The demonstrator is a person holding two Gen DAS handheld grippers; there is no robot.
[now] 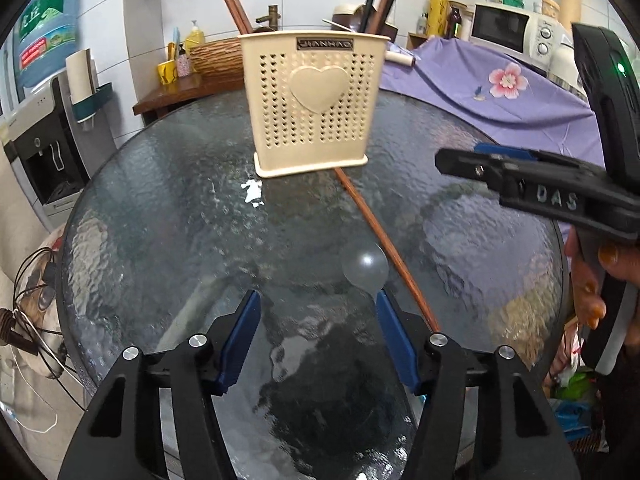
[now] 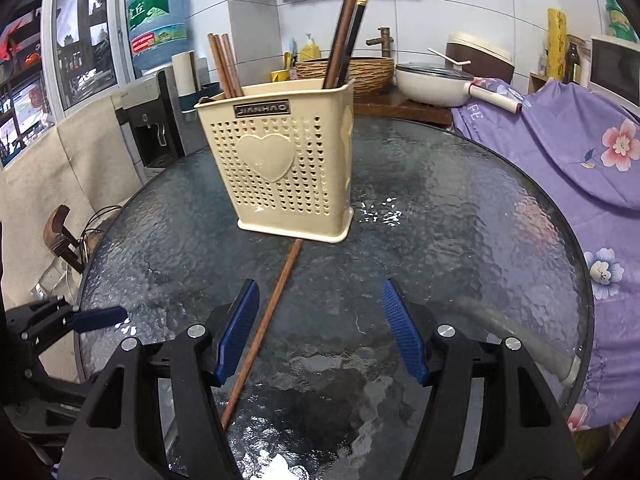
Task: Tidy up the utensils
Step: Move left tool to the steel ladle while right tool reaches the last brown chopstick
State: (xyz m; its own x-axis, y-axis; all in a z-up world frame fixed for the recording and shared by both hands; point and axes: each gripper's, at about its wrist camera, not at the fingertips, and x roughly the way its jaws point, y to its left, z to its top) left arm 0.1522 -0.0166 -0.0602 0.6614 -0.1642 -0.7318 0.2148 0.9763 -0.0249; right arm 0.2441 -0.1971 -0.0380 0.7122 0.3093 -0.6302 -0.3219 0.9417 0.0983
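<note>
A cream perforated utensil holder (image 1: 313, 102) with a heart stands on the round glass table (image 1: 160, 208); it also shows in the right wrist view (image 2: 280, 164), with several chopsticks (image 2: 344, 28) standing in it. One brown chopstick (image 1: 384, 248) lies flat on the glass in front of it, also in the right wrist view (image 2: 266, 320). A clear spoon (image 1: 366, 268) lies beside the chopstick, just ahead of my left gripper's right finger. My left gripper (image 1: 318, 308) is open and empty. My right gripper (image 2: 320, 300) is open above the chopstick; it also shows in the left wrist view (image 1: 472, 160).
A purple flowered cloth (image 2: 568, 140) covers things at the right. A white pan (image 2: 432, 82) and a woven basket (image 2: 352, 70) sit on a wooden counter behind the table. A water dispenser (image 1: 44, 148) stands at the left. The table's edge is near on the left.
</note>
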